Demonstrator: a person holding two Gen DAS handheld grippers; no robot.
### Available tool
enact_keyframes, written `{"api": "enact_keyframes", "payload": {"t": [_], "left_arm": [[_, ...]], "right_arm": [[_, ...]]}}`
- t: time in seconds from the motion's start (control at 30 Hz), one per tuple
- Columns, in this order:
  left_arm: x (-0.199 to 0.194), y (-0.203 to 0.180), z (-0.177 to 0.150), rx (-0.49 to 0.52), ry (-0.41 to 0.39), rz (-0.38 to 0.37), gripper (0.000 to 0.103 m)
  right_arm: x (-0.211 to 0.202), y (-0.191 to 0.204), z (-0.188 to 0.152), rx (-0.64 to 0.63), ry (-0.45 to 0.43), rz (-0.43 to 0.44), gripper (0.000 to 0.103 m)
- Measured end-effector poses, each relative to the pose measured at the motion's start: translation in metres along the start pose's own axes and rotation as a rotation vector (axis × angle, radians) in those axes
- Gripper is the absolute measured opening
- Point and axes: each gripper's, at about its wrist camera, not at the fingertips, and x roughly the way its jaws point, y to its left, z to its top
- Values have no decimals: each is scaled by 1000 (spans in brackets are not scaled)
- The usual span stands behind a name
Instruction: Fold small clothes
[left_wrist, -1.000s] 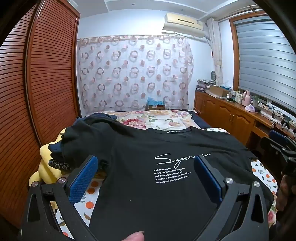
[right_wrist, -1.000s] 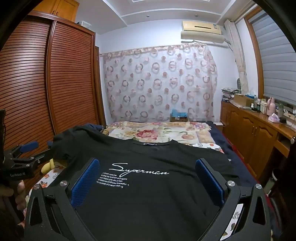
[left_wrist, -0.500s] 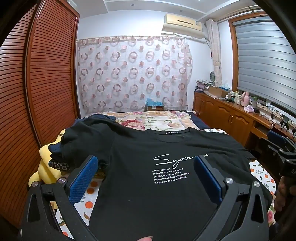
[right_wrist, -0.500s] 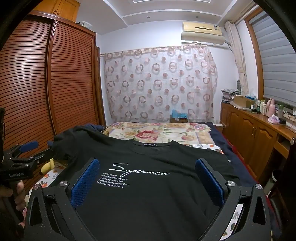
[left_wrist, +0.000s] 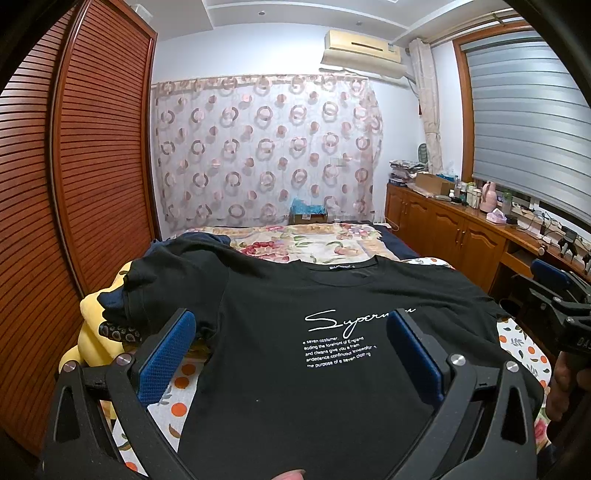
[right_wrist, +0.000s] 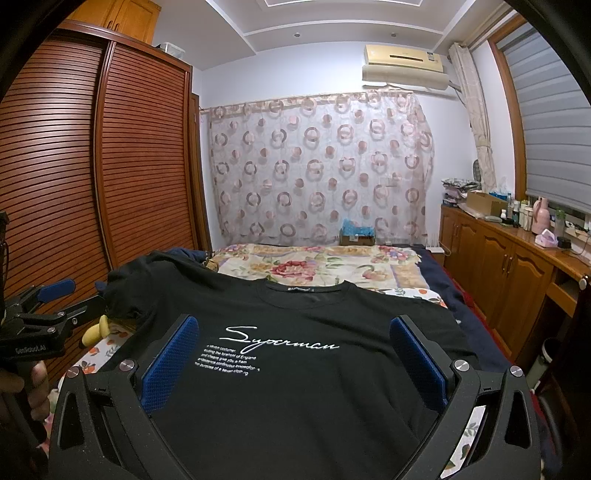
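Observation:
A black T-shirt (left_wrist: 295, 306) with white "Superman" script lies spread face up on the bed, collar towards the far end; it also shows in the right wrist view (right_wrist: 306, 332). Its left sleeve (left_wrist: 166, 284) is bunched up over other cloth. My left gripper (left_wrist: 293, 339) is open and empty, hovering above the shirt's lower left part. My right gripper (right_wrist: 295, 343) is open and empty above the shirt's lower middle. Each gripper appears at the edge of the other's view, the right one (left_wrist: 554, 295) and the left one (right_wrist: 55, 299).
The bed (right_wrist: 317, 262) has a floral cover and an orange-print sheet (left_wrist: 177, 391). A yellow plush toy (left_wrist: 92, 332) lies at its left edge. A louvred wardrobe (right_wrist: 92, 166) stands on the left, a wooden cabinet (right_wrist: 517, 266) with bottles on the right.
Both grippers have tilted up a little, so the room sits slightly higher in view. The shirt has not moved and both grippers stay open.

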Motion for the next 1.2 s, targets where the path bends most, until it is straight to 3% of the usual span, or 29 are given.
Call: {"api": "enact_keyframes", "payload": {"t": [1.2], "left_arm": [[-2, -2, -1, 10, -11, 4, 103]], "right_arm": [[-1, 1, 1, 1, -2, -1, 103]]}}
